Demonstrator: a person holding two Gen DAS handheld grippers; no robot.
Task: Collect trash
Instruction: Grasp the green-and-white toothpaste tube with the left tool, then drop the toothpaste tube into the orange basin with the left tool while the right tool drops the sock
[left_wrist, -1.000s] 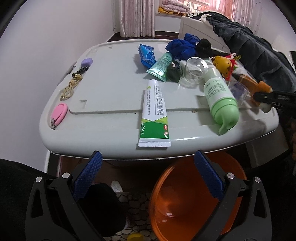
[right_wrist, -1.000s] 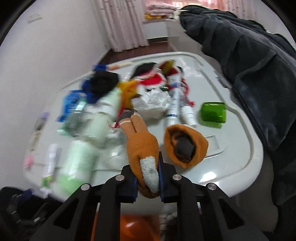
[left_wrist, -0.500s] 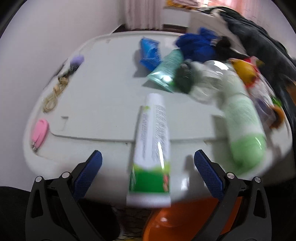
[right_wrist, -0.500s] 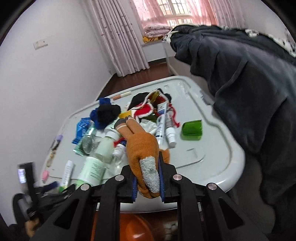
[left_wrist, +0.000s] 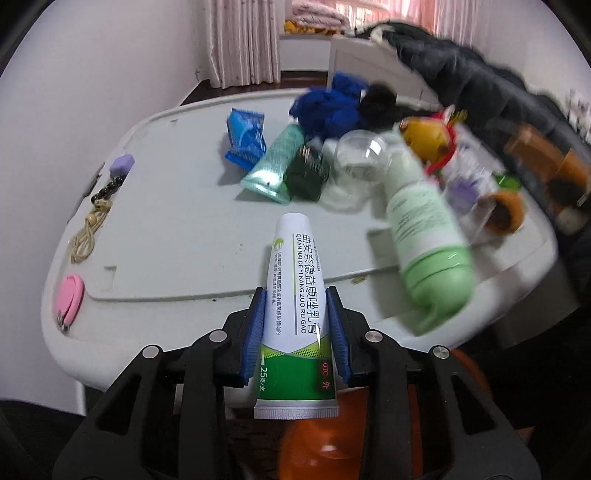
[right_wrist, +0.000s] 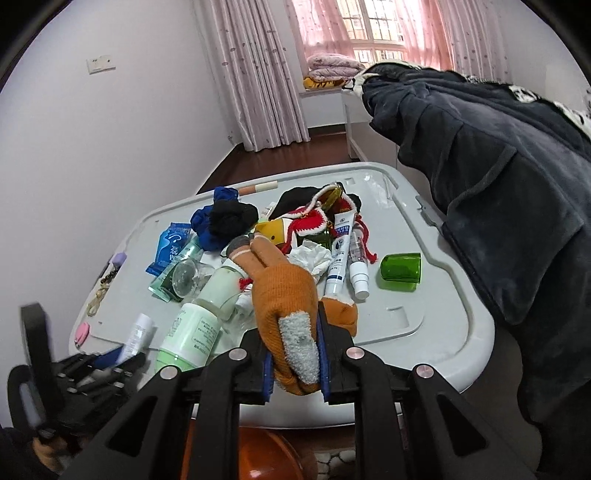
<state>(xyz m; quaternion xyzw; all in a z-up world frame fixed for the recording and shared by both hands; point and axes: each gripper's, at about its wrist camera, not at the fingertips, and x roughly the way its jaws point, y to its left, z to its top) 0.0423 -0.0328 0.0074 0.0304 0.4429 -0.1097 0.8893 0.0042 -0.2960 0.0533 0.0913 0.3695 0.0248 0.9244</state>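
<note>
A white and green ointment tube (left_wrist: 295, 266) lies at the near edge of the grey bin lid (left_wrist: 177, 229). My left gripper (left_wrist: 295, 295) is closing on the tube, and its blue pads (left_wrist: 255, 332) touch both sides. The tube's crimped end hangs over an orange bucket (left_wrist: 314, 435) below. In the right wrist view, my right gripper (right_wrist: 295, 343) is shut on an orange knit glove (right_wrist: 284, 288) with a grey thumb, raised above the lid (right_wrist: 424, 332). The left gripper (right_wrist: 107, 362) and the tube (right_wrist: 135, 338) appear at the lower left of that view.
The lid is cluttered: a green-capped lotion bottle (left_wrist: 428, 251), a clear cup (left_wrist: 360, 158), a teal tube (left_wrist: 275, 166), a blue packet (left_wrist: 245, 138), a pink clipper (left_wrist: 69, 299), a green cup (right_wrist: 400, 267) and a second orange glove (right_wrist: 340, 314). A dark coat (right_wrist: 498, 184) hangs on the right.
My left gripper moved forward over the tube, and its wide jaws came together on it. My right gripper rose and drew back with the glove.
</note>
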